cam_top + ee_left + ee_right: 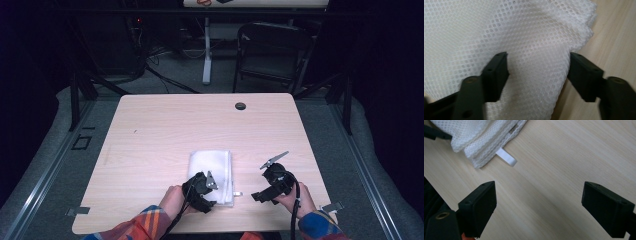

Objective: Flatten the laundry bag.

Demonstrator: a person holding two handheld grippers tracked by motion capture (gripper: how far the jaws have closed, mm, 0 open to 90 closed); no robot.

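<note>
- Folded white mesh cloth point(211, 170) lying flat on the pale wooden tabletop point(165, 125), near its front edge, slightly left of centre.
- Left gripper point(204, 189) resting over the cloth's near left corner; in the left gripper view, jaws spread apart with mesh point(524, 37) bulging between them, one jaw pressing on the fabric, the other at the folded edge, not clamped.
- Right gripper point(272, 181) held over bare wood to the right of the cloth, well apart from it; jaws wide apart, grasping nothing.
- Small white tag loop point(506, 157) sticking out from the cloth's stacked edge point(486, 142) toward the right gripper.
- Fabric judged light, soft and limp: honeycomb holes, several thin layers, likely to sag and unfold when lifted.
- Best hold judged to be at a corner or along the thick folded edge, pinching all layers together; tag loop too slight to carry the whole piece.
- Weave prone to snagging on jaw corners.
</note>
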